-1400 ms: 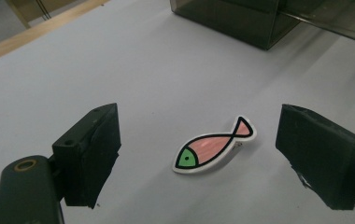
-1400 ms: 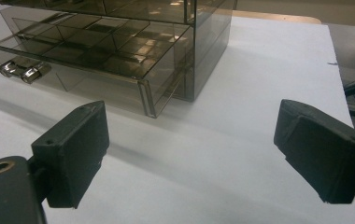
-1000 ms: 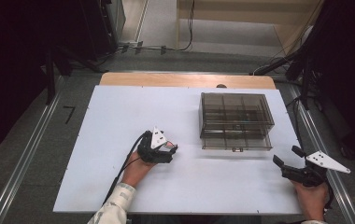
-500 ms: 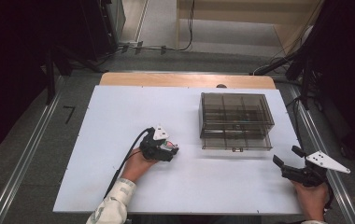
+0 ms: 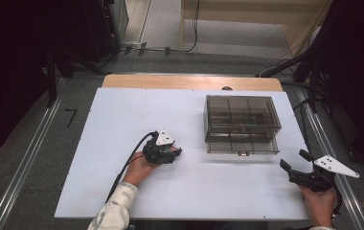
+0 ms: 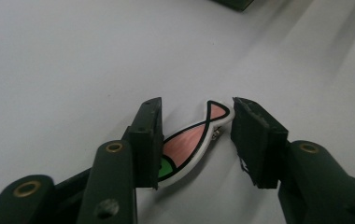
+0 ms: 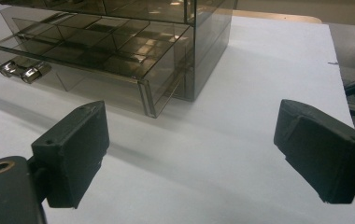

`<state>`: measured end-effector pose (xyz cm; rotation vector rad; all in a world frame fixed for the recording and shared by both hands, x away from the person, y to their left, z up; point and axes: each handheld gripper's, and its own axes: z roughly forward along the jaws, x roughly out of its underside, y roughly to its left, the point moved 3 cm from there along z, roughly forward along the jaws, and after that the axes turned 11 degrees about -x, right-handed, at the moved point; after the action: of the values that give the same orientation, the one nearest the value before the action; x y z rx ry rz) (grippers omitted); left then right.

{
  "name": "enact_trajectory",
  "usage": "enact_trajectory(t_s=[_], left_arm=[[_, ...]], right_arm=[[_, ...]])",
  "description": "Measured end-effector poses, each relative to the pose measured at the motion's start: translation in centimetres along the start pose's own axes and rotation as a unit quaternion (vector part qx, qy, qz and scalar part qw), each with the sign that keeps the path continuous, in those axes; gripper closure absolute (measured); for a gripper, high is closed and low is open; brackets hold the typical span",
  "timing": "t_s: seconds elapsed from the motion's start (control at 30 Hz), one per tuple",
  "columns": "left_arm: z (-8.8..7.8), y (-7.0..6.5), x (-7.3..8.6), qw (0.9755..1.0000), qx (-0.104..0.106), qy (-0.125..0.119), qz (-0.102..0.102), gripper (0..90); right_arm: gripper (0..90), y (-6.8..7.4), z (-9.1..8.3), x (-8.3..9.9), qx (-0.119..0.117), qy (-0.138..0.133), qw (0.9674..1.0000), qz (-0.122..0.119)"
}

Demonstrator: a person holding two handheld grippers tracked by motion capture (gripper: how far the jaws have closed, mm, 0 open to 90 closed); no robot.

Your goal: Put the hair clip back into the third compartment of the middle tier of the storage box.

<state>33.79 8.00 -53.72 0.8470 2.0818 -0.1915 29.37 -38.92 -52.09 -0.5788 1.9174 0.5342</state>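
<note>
On the tabletop [image 5: 122, 120], my left hand-held gripper [image 5: 170, 154] sits near the middle, with the fish-shaped piece [image 6: 189, 140] lying flat between its jaws. The drawer box [image 5: 242, 123] stands to its right and farther back. My right hand-held gripper [image 5: 295, 172] hangs at the near right edge, before the box.

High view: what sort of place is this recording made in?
Probably a lab recording station: a white table between floor rails, cables on the floor behind, and a smoked-plastic drawer organizer set out as a prop.

fish clip [image 6: 189, 144]: pink, green, black outline | drawer box [image 5: 242, 123]: smoky
</note>
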Motion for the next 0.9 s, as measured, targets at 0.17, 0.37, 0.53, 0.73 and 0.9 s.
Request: enact_trajectory(t_s=[0.17, 0.37, 0.53, 0.73, 0.9], left_arm=[[-0.15, -0.30, 0.03, 0.9998, 0.003, -0.005, 0.017, 64.6], [-0.26, -0.36, 0.05, 0.9997, 0.007, -0.011, 0.021, 69.3], [-0.48, -0.16, 0.09, 0.9996, 0.009, -0.025, 0.007, 77.3], [-0.57, 0.06, 0.09, 0.9996, 0.005, -0.028, -0.004, 80.7], [-0.79, 0.60, 0.16, 0.9987, 0.000, -0.042, -0.029, 87.9]], right_arm=[[8.9, 0.03, -0.01, 0.00, 0.000, 0.000, 1.0000, 0.000], [8.9, 0.03, -0.01, 0.00, 0.000, 0.000, 1.0000, 0.000], [8.9, 0.00, -0.01, 0.00, 0.000, 0.000, 1.0000, 0.001], [8.9, -0.02, -0.01, 0.00, 0.001, 0.000, 1.0000, 0.002], [8.9, -0.05, 0.00, 0.00, 0.000, 0.000, 1.0000, 0.002]])
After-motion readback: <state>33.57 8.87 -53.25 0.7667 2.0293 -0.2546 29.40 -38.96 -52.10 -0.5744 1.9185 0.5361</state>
